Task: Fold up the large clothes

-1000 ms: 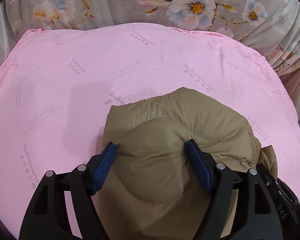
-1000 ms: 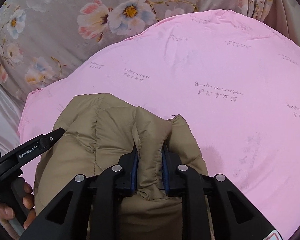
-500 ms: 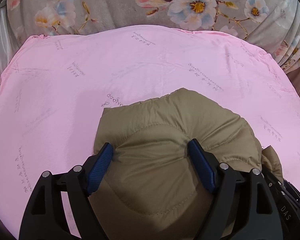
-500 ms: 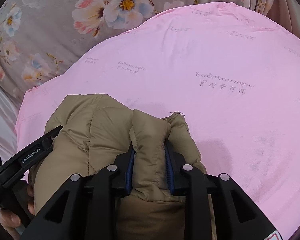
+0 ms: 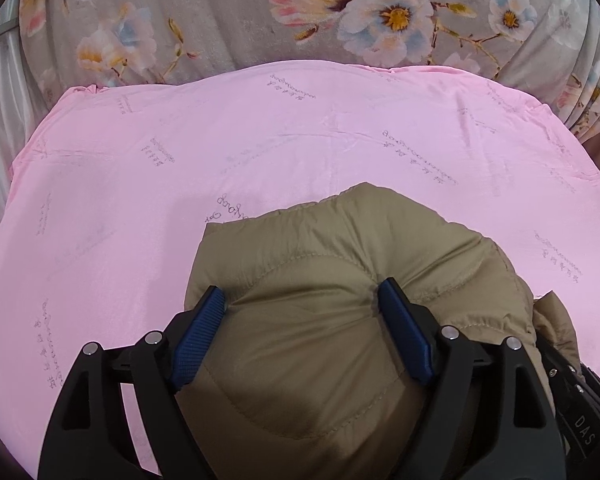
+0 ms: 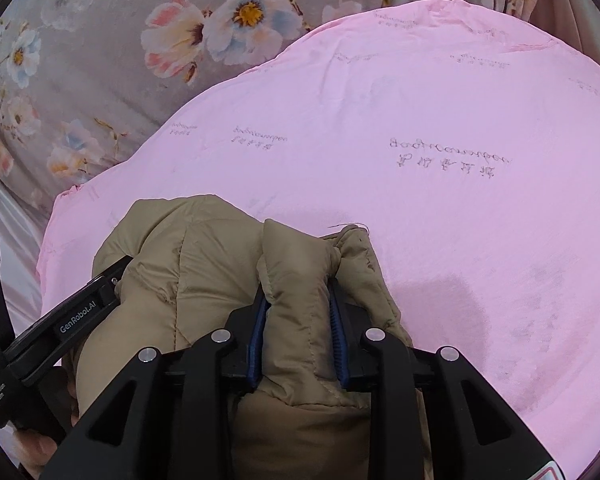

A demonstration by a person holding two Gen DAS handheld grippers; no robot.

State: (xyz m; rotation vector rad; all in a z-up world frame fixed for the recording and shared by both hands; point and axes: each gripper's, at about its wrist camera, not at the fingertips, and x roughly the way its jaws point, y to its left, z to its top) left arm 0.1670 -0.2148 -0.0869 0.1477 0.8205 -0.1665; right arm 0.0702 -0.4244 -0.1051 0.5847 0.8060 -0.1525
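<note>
The left gripper point(image 5: 300, 300) has its blue-padded fingers point(image 5: 198, 334) spread wide, pressed into a thick bulge of the tan quilted puffer jacket point(image 5: 340, 264), bunched on the pink printed sheet point(image 5: 260, 152). Just right, the right gripper point(image 6: 298, 312), fingers narrow, pinches a padded fold.

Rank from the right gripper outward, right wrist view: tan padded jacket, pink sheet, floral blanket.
1. tan padded jacket: pinched between the right gripper pads.
2. pink sheet: under and beyond the jacket.
3. floral blanket: past the sheet's far edge, upper left.
</note>
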